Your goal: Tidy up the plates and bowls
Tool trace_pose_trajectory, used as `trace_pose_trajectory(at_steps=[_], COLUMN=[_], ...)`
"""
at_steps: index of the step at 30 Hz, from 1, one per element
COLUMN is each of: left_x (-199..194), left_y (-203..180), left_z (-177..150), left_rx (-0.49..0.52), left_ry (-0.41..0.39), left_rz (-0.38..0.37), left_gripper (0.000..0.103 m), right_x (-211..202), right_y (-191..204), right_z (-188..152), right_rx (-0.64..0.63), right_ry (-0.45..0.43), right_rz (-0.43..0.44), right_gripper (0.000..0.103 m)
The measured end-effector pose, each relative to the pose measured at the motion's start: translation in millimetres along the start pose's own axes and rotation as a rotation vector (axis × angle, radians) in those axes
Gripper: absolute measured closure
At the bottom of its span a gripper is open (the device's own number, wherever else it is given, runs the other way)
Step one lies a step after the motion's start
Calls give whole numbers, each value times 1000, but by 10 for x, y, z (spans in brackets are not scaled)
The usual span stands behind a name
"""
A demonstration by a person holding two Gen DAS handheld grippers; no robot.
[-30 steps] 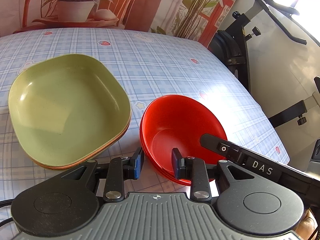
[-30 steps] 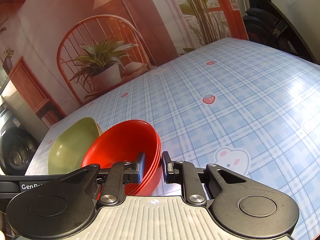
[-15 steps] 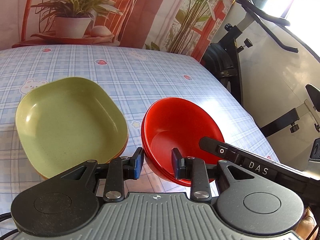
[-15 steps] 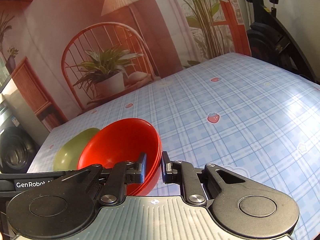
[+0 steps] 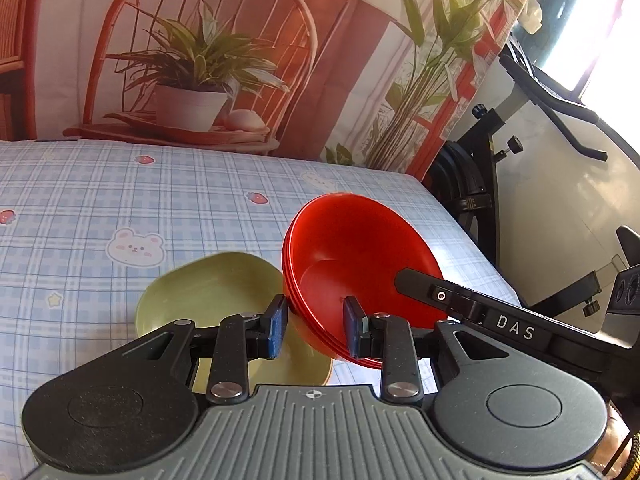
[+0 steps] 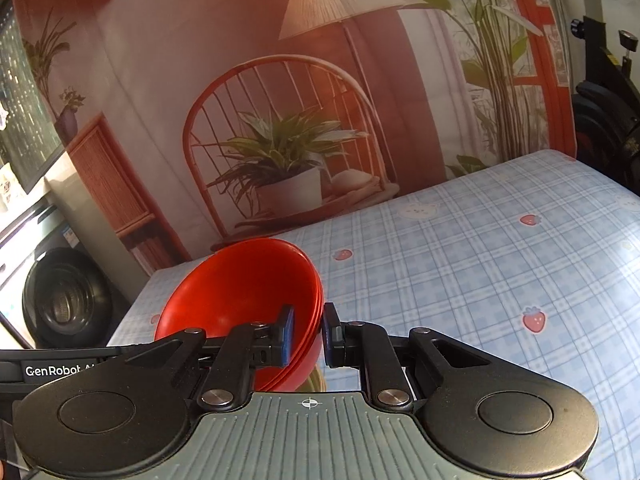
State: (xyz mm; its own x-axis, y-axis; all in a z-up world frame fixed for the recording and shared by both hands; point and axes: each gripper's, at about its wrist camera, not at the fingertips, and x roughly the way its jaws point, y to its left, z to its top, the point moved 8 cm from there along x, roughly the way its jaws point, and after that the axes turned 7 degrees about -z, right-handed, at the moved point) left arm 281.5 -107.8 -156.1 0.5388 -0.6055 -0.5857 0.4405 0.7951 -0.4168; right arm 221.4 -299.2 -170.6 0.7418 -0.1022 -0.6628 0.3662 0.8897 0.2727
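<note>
A stack of red bowls hangs tilted above the table, held at opposite rims. My left gripper is shut on its near-left rim. In the right wrist view my right gripper is shut on the other rim of the red bowls. The right gripper's black body crosses the left wrist view beside the bowls. A stack of green plates with an orange one at the bottom lies on the table below and left of the bowls. Only a sliver of a green plate shows under the bowls in the right wrist view.
The table has a blue plaid cloth with strawberry and bear prints. A printed backdrop with a chair and plant hangs behind it. An exercise bike stands past the table's right edge. A washing machine sits off the left side.
Both grippers have risen with the red bowl stack, which has left the table and tilted. The green plates stayed put and look smaller and lower in the left wrist view.
</note>
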Motion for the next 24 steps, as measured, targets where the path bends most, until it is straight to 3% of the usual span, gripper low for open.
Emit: trace_pose_trajectory(at_steps=[9,24], left_x=[-162,54], left_y=[330,663], left_z=[236,-97], left_rx=[-51,-83], left_ry=[-39,54], left_rz=[59,99], left_gripper=[72,72], right_x=[389,754], right_y=[453,487], right_z=[196,-251], right_rx=[-79,-143], right_ry=[26,142], right_rz=[54,21], right_gripper=[89,89])
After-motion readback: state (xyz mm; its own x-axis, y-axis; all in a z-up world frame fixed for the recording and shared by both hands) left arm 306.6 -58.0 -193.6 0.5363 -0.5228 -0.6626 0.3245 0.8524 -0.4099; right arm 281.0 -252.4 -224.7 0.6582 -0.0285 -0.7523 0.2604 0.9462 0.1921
